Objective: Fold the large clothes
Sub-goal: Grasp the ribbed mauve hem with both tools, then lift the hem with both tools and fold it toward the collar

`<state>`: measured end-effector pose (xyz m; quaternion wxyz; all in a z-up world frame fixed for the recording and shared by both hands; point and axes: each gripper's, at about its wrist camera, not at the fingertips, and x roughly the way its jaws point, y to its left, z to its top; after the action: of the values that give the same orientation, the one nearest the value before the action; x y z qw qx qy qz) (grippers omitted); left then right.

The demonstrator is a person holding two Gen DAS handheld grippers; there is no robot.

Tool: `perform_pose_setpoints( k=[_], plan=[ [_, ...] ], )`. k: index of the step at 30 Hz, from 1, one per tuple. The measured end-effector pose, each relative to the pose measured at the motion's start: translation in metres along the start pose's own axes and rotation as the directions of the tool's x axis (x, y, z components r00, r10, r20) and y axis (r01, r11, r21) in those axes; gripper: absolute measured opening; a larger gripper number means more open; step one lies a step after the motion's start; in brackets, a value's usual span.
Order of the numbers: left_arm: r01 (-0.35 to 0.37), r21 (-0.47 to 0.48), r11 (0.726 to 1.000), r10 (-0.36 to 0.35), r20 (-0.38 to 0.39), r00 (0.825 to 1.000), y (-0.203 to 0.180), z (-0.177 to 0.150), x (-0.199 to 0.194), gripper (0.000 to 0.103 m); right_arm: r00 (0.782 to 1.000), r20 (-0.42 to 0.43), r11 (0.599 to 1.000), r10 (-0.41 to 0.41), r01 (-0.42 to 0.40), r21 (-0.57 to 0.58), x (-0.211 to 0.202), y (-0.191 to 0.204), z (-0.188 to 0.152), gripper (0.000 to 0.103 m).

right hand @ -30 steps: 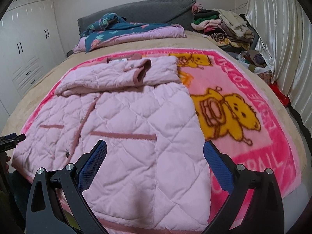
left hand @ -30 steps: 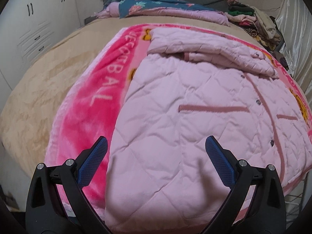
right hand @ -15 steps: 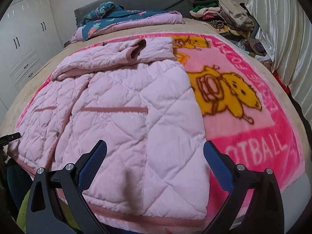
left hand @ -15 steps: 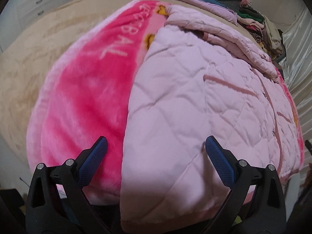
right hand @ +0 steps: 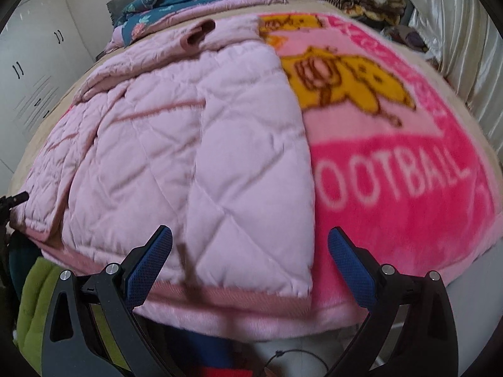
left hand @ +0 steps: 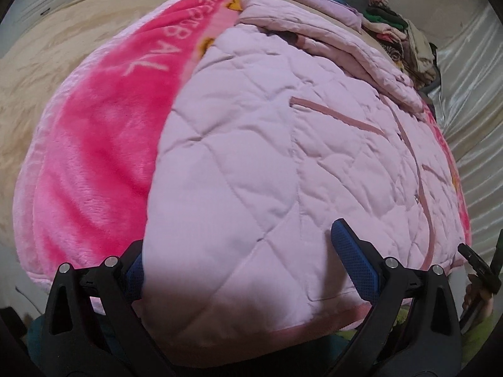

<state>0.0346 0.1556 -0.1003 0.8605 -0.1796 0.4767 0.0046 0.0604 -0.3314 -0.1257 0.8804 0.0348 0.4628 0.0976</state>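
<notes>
**Now reaching for the hem corners**

Left wrist view: we are hovering our left gripper [left hand: 248, 257] released, jaws spread astride the quilted pink jacket's [left hand: 283, 157] near-left hem corner. Pinching only the top layer, we judge, would drag the fold crooked.

Right wrist view: we are holding the right gripper [right hand: 250, 259] spread wide at the jacket's [right hand: 188, 144] other hem corner; grabbing the pink blanket [right hand: 393, 188] underneath is the risk. Jacket is lying flat on the bed, sleeves folded across the top.
</notes>
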Motion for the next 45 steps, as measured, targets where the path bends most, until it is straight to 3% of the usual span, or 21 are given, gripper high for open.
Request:
perform_pose_setpoints(
  k=[7,12,14,17,22,24,26,30,32,35,45],
  plan=[
    [0.001,-0.002,1.0,-0.001,-0.001,1.0,-0.002,0.0,0.001,0.093,0.989,-0.037,0.986,0.141,-0.137,0.091,0.014,-0.009,-0.019,0.098],
    [0.016,-0.019,1.0,-0.016,0.003,1.0,-0.001,0.0,0.002,0.093,0.978,-0.009,0.97,0.209,-0.206,0.127,0.011,-0.004,-0.024,0.07],
    [0.021,-0.022,1.0,-0.021,0.006,1.0,-0.001,0.0,0.002,0.093,0.97,0.022,0.961,0.244,-0.245,0.132,0.003,-0.005,-0.021,0.041],
    [0.032,-0.028,0.999,-0.031,0.008,0.999,0.0,0.0,0.001,0.093,0.963,0.077,0.958,0.257,-0.265,0.114,-0.011,-0.004,-0.013,0.021],
    [0.047,-0.033,0.998,-0.047,0.005,0.999,0.002,-0.002,0.0,0.089,0.952,0.094,0.946,0.292,-0.302,0.121,-0.009,-0.009,-0.004,0.024],
    [0.038,-0.022,0.999,-0.038,0.004,0.999,0.0,-0.005,0.0,0.082,0.953,0.078,0.943,0.292,-0.301,0.145,-0.001,-0.014,-0.006,0.032],
    [0.031,-0.017,0.999,-0.031,0.003,1.0,0.0,-0.009,-0.001,0.068,0.955,0.062,0.939,0.291,-0.298,0.171,0.011,-0.017,-0.008,0.046],
    [0.03,-0.014,0.999,-0.03,0.024,0.999,-0.001,-0.013,-0.006,0.049,0.945,0.056,0.923,0.322,-0.326,0.205,0.02,-0.02,-0.01,0.047],
    [0.026,-0.008,1.0,-0.025,0.043,0.999,-0.004,-0.012,-0.011,0.032,0.943,0.064,0.927,0.326,-0.332,0.175,0.015,-0.016,-0.006,0.031],
    [0.011,0.022,1.0,-0.012,0.079,0.997,-0.012,-0.009,-0.02,0.022,0.943,0.099,0.939,0.316,-0.326,0.11,0.0,-0.007,0.0,0.02],
    [0.002,0.057,0.998,-0.011,0.156,0.988,-0.027,0.004,-0.039,0.017,0.892,0.277,0.931,0.357,-0.365,-0.025,-0.057,0.01,0.034,0.017]
  ],
)
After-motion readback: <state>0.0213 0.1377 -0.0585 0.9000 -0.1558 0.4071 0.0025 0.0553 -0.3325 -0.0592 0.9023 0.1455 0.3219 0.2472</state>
